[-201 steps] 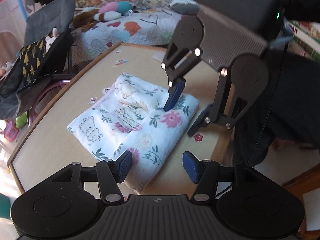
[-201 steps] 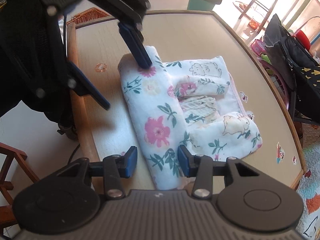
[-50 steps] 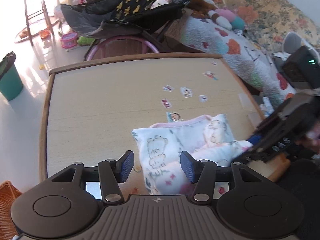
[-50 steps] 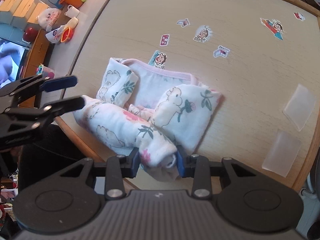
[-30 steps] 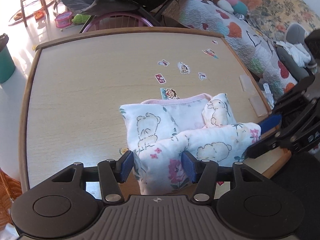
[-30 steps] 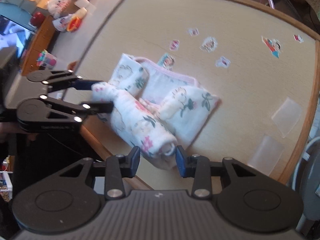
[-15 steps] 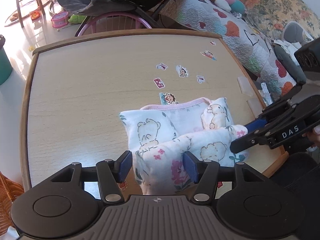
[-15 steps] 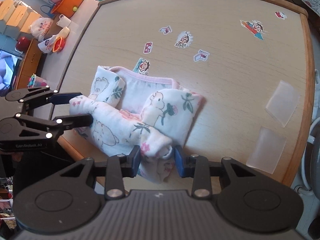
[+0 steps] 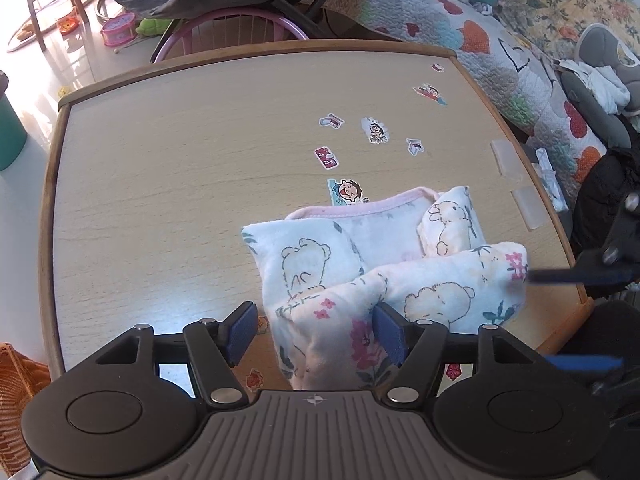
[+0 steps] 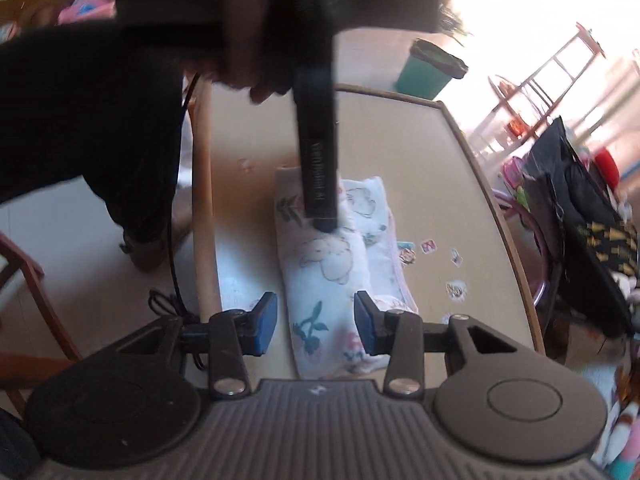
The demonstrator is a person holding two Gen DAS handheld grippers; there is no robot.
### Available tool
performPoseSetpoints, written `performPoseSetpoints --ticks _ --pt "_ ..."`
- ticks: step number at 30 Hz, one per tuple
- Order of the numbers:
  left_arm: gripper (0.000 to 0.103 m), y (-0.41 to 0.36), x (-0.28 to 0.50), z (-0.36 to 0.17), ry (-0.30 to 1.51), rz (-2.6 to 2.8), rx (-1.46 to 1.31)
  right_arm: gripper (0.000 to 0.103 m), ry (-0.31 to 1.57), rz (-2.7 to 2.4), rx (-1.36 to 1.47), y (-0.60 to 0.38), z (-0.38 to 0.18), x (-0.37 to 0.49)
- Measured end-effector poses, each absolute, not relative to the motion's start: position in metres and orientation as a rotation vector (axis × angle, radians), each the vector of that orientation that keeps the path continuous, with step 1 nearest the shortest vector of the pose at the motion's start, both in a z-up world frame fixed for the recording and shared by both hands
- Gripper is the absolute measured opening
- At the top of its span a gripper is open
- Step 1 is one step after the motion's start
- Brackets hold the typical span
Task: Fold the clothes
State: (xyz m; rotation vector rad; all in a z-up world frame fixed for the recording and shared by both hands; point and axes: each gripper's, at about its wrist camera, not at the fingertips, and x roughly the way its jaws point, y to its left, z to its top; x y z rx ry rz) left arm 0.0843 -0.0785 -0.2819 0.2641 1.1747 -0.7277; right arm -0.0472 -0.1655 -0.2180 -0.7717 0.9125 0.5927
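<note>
A white baby garment with bears and flowers [image 9: 400, 264] lies folded near the front edge of the wooden table [image 9: 160, 200], its near edge rolled into a thick band. My left gripper [image 9: 315, 334] straddles one end of that roll; its jaws are opening, with a gap at the left pad. In the blurred right wrist view, my right gripper [image 10: 316, 328] straddles the roll's [image 10: 324, 280] other end, jaws opening and pads just clear of the cloth. The right gripper's blue fingers [image 9: 560, 277] show at the roll's right end. One of the left gripper's fingers [image 10: 320, 176] points down onto the far end.
Stickers [image 9: 376, 130] and clear tape patches [image 9: 506, 158] dot the tabletop. A quilted bed [image 9: 480, 40] and a pink-rimmed seat [image 9: 232, 20] stand beyond. An orange basket [image 9: 16, 364] and a teal bin [image 10: 432, 70] are on the floor. A person's dark-clothed leg [image 10: 100, 120] stands beside the table.
Both grippers have widened off the rolled edge they pinched, and the roll now rests on the table. The right gripper has swung and rolled round to the roll's end.
</note>
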Motion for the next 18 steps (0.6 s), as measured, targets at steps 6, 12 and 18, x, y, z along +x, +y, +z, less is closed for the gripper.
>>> performPoseSetpoints --ticks 6,12,18 --pt "0.069 -0.071 0.086 -0.284 1.176 -0.738 0.22 0.048 0.923 0.568 -0.815 -0.159 -0.25 -0.039" --pt "0.068 -0.055 0.072 -0.268 1.036 -0.844 0.202 0.051 0.955 0.549 -0.717 -0.17 -0.261 -0.034" --pt "0.068 -0.05 0.038 -0.242 0.712 -1.127 0.4 0.051 0.971 0.575 -0.685 -0.176 -0.263 -0.03"
